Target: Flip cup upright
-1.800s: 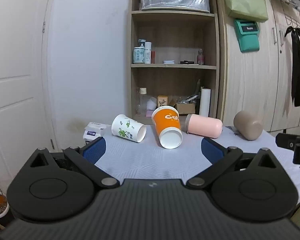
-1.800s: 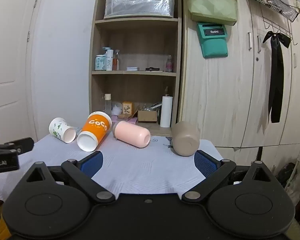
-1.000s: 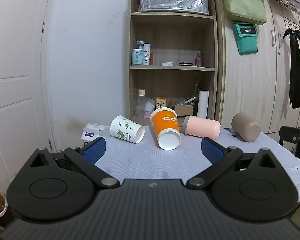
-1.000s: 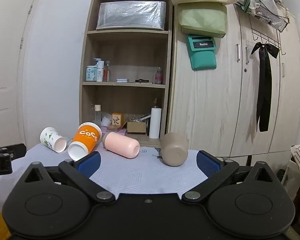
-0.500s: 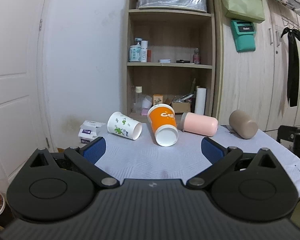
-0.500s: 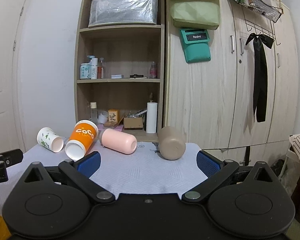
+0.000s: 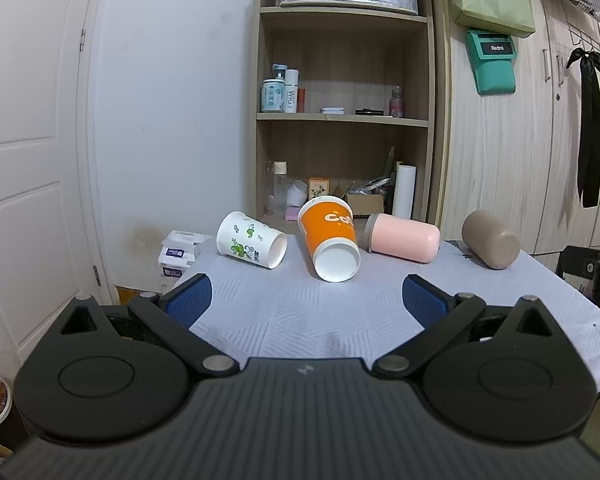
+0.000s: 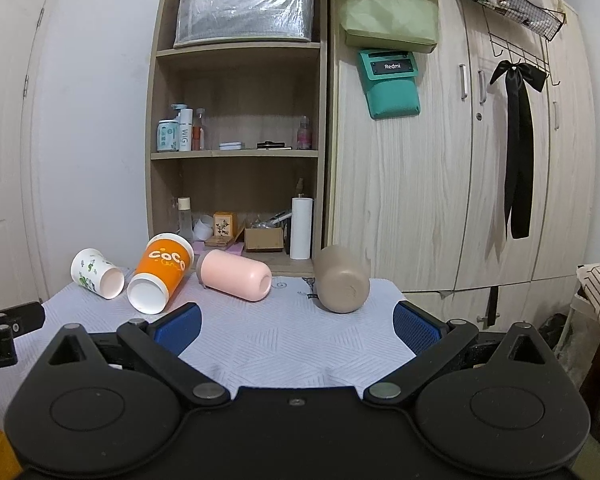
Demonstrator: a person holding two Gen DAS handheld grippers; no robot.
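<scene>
Standing against the far wall, the wardrobe (image 8: 460,160) and the open shelf unit (image 7: 342,118) rise behind a table (image 7: 300,312) covered with a pale patterned cloth. Four cups lie on their sides in a row along the table's far edge, none of them upright. From the left wrist view, the orange cup (image 7: 330,236) lies near the middle with its open mouth turned toward the camera, and its side touches or nearly touches the pink cup (image 7: 402,237) to its right. The pink cup lies crosswise, its closed end pointing right. The tan cup (image 7: 490,239) lies well apart at the right end, its base facing the camera. The white cup with green leaf print (image 7: 250,239) lies at the left end, just beside the orange one, mouth facing right.

The left gripper (image 7: 306,298) hangs over the near part of the table with its jaws spread wide, blue pads empty, well short of the cups. The right gripper (image 8: 296,326) is likewise wide apart and holds nothing, with the tan cup (image 8: 342,280) beyond its fingers.
</scene>
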